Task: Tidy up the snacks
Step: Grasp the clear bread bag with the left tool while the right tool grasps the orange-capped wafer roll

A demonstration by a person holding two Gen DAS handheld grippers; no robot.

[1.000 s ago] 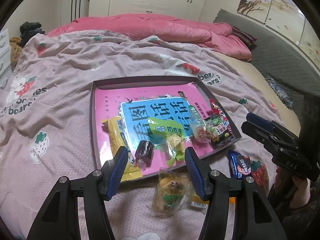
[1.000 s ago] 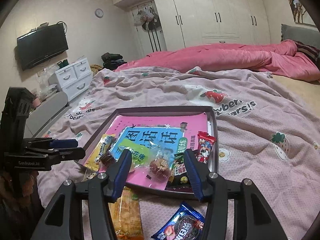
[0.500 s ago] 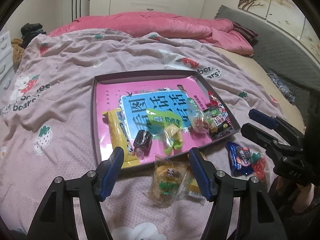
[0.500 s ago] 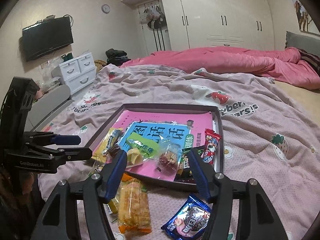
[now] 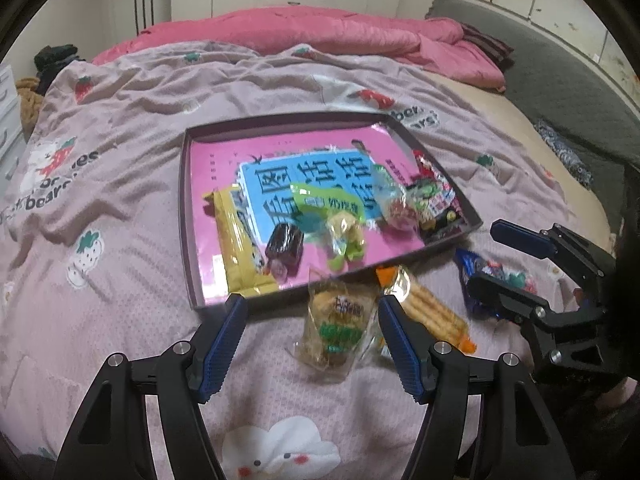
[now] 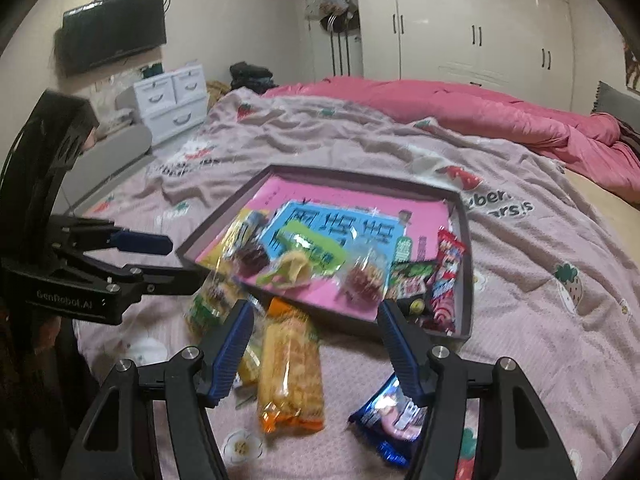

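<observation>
A dark tray (image 5: 186, 216) with a pink-and-blue book in it lies on the bed; it also shows in the right wrist view (image 6: 466, 264). Several snacks lie in it. On the bedspread in front of it lie a clear cookie bag (image 5: 334, 320), an orange cracker pack (image 5: 428, 310) (image 6: 290, 364) and a blue packet (image 5: 470, 276) (image 6: 394, 412). My left gripper (image 5: 312, 340) is open and empty, above the cookie bag. My right gripper (image 6: 316, 348) is open and empty, above the orange pack and the blue packet.
A pink strawberry-print bedspread (image 5: 120, 120) covers the bed, with a pink duvet (image 5: 320, 36) bunched at the back. White drawers (image 6: 172, 100) and a wall TV (image 6: 112, 44) stand at the left. White wardrobes (image 6: 480, 20) line the far wall.
Both grippers have drawn back from the tray toward the bed's near edge. The loose snacks in front of the tray now sit between and under the open fingers.
</observation>
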